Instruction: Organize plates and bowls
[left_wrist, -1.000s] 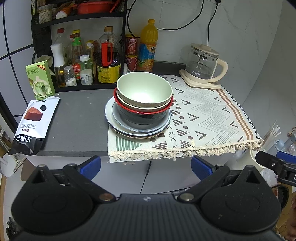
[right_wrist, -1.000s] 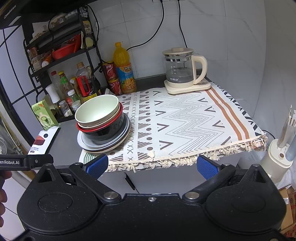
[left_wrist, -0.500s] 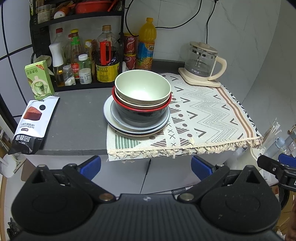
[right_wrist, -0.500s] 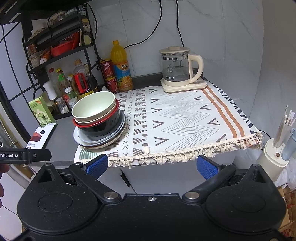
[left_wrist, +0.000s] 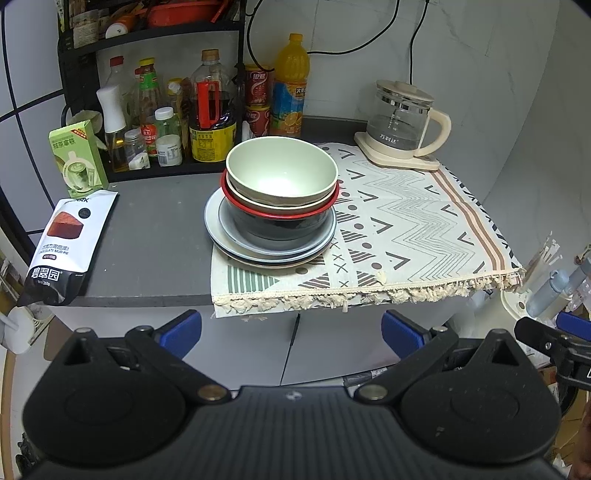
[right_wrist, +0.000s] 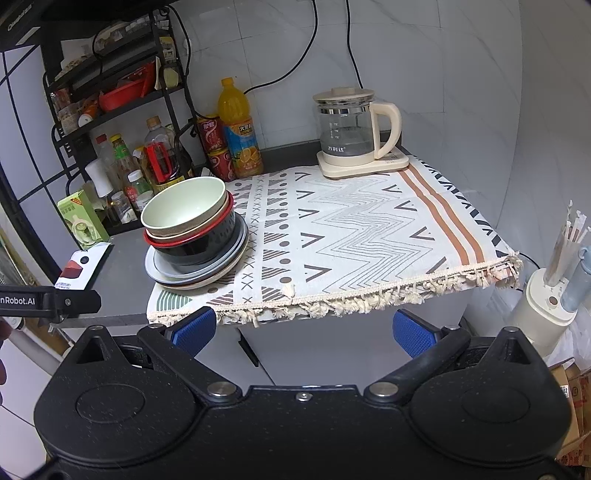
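A pale green bowl (left_wrist: 281, 172) sits on top of a stack: a beige bowl, a red-rimmed black bowl (left_wrist: 280, 226) and several grey-blue plates (left_wrist: 229, 236). The stack stands at the left edge of the patterned cloth (left_wrist: 406, 229). In the right wrist view the green bowl (right_wrist: 183, 203) and plates (right_wrist: 199, 273) show at the left. My left gripper (left_wrist: 291, 330) is open and empty, held off the counter's front edge. My right gripper (right_wrist: 303, 328) is open and empty, also in front of the counter.
A glass kettle (left_wrist: 402, 122) stands at the back right of the cloth. A black rack with bottles and cans (left_wrist: 199, 110) lines the back left. A green box (left_wrist: 77, 158) and a snack pouch (left_wrist: 66, 243) lie on the grey counter (left_wrist: 155, 236). A holder with straws (right_wrist: 546, 295) is at the right.
Both grippers have drawn back and down a little from the counter; the stack looks slightly farther away. Nothing on the counter has moved.
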